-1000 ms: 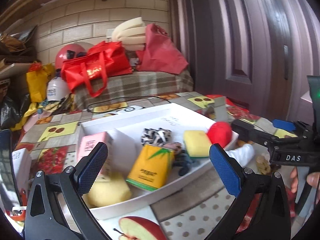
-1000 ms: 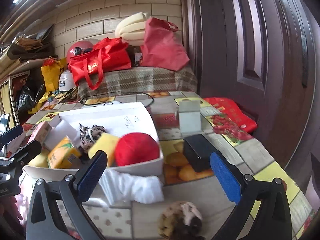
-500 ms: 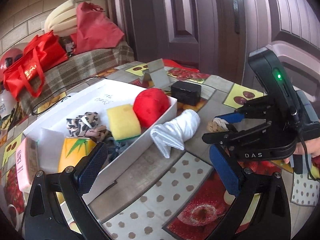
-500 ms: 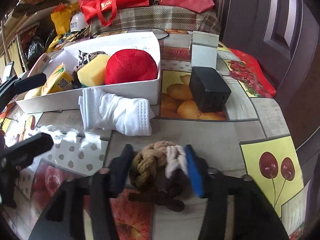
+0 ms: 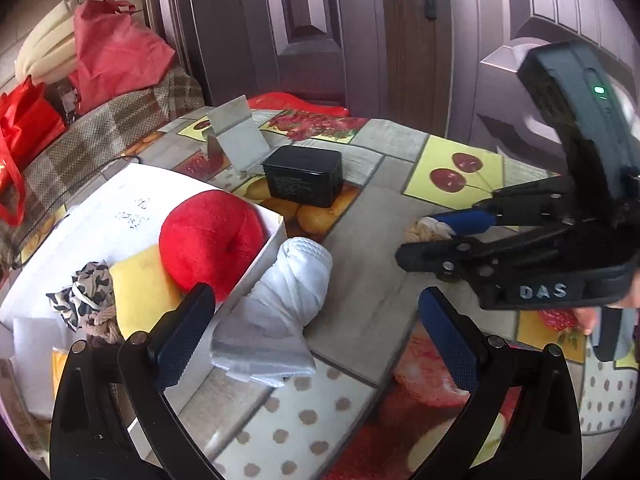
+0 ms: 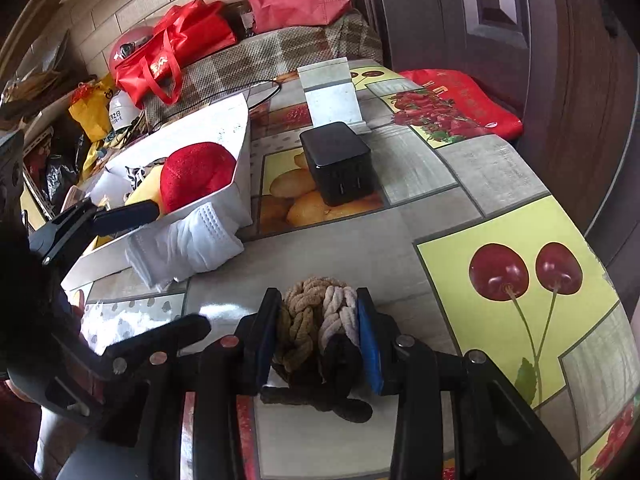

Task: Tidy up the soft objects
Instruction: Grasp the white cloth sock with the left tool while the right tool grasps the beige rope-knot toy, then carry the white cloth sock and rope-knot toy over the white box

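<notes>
The right gripper (image 6: 318, 336), a black two-finger tool with blue pads, was closing on a braided rope knot in tan, cream and dark brown strands (image 6: 316, 328), its pads already pressing the bundle from both sides on the fruit-printed vinyl tablecloth (image 6: 500, 168). In the left wrist view, white letters on that tool's body read "DAS", and a green light glowed on its upright housing. It pointed steeply down at the table, and fingertips of the person's hand (image 5: 590, 314) showed just under its body.

The left gripper (image 5: 316, 336) angled down with its jaws wide apart and nothing between them, over a rolled white cloth glove (image 5: 280, 308) lying against the wall of a shallow white cardboard tray (image 5: 256, 264).

The tray held a red plush ball (image 5: 208, 244), a yellow sponge block (image 5: 140, 288) and a black-and-white patterned scrunchie (image 5: 82, 296). Handwriting on the tray floor was too small to read. A black plastic box (image 5: 306, 180) stood near the tray, apart from the knot.
</notes>
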{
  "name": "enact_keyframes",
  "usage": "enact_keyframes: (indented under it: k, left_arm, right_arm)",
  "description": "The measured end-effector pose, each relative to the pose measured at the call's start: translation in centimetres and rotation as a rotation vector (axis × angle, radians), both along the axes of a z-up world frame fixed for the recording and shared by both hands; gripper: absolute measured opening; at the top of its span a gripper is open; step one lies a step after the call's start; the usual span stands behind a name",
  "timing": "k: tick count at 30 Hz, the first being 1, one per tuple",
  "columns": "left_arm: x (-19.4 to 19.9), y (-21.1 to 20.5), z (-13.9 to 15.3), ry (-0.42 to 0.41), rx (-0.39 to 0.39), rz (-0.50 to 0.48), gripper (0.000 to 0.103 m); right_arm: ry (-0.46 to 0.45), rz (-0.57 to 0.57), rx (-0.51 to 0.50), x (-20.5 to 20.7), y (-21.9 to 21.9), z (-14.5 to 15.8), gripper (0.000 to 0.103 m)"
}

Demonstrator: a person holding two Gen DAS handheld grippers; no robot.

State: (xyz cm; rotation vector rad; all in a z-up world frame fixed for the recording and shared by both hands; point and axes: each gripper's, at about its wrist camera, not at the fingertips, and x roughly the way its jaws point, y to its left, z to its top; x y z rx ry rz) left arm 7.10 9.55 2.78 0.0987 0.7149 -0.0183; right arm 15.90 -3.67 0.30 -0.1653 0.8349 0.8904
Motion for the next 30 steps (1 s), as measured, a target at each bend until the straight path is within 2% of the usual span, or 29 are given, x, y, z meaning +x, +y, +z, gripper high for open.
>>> enact_keyframes:
  k: [4, 7, 9, 14, 16, 19, 24, 28, 29, 30]
  left_arm:
    - [-3.1, -1.3, 0.3, -0.020, -0.064, -0.065, 0.102]
    - [-6.0, -2.1, 1.4, -0.124, -0.063, -0.028, 0.102]
    - [-7.6, -2.0, 1.7, -0.137, -0.130, -0.043, 0.102]
    - [-8.3, -2.0, 0.5, 0.003, -0.198, -0.080, 0.102]
    - [-7.9, -1.7, 0.4, 0.010, -0.226, -0.083, 0.102]
    - [-7.0, -2.3, 0.7, -0.003, -0.250, -0.145, 0.102]
    - [-5.8, -6.2, 0.3, 0.053, -0.238, -0.283, 0.102]
    - [-5.1, -8.4, 0.4, 0.069, -0.228, -0.298, 0.101]
    - [-4.6, -8.9, 0.1, 0.087, -0.205, -0.286, 0.099]
    - [-4.2, -9.3, -0.3, 0.114, -0.185, -0.283, 0.090]
  right_arm:
    - [0.019, -0.009, 0.022, 0.3, -0.4, 0.0, 0.037]
    - [0.028, -0.012, 0.032, 0.5, -0.6, 0.0, 0.037]
    - [0.032, -0.016, 0.036, 0.6, -0.6, 0.0, 0.037]
    - [0.037, -0.017, 0.041, 0.7, -0.7, 0.0, 0.038]
    - [0.037, -0.017, 0.040, 0.7, -0.8, 0.0, 0.038]
    - [0.040, -0.017, 0.042, 0.8, -0.8, 0.0, 0.038]
    - [0.045, -0.018, 0.045, 0.8, -0.7, 0.0, 0.038]
    - [0.046, -0.018, 0.046, 0.8, -0.8, 0.0, 0.038]
    - [0.047, -0.018, 0.046, 0.8, -0.8, 0.0, 0.038]
    - [0.046, -0.018, 0.046, 0.8, -0.8, 0.0, 0.038]
